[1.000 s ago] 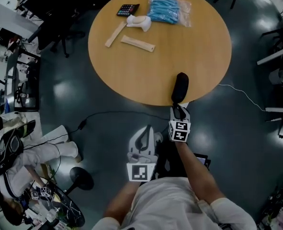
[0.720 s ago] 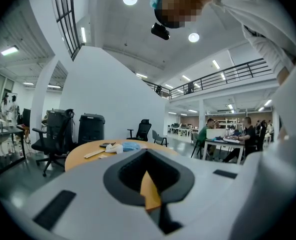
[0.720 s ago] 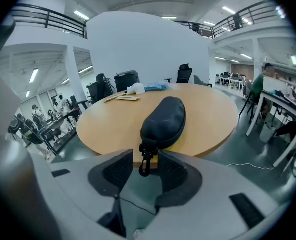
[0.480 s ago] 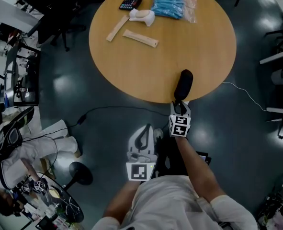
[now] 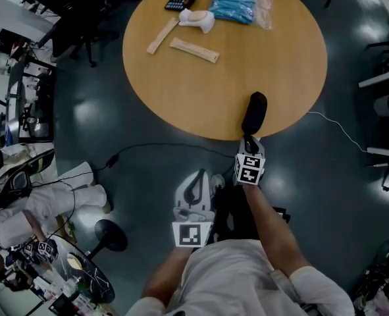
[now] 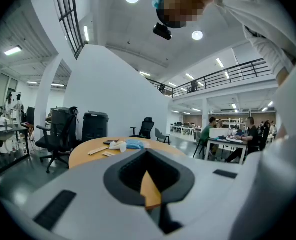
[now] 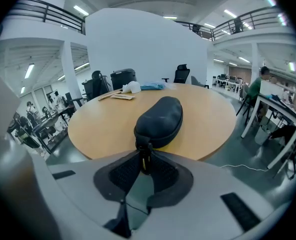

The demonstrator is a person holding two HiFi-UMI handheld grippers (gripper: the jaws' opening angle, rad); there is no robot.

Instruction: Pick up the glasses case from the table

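The right gripper (image 5: 248, 139) jaws are closing on the case (image 5: 254, 112) end. The case lies on the desk (image 5: 201, 91), not yet lifted. The left gripper (image 5: 199, 180) jaws are together, empty.

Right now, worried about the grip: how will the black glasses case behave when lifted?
The glasses case looks like a stiff moulded shell, so it will probably keep its shape. The right gripper is closing its jaws on only the small tab at its near end, so the case may droop or swing. Its rounded body could rock if nudged.
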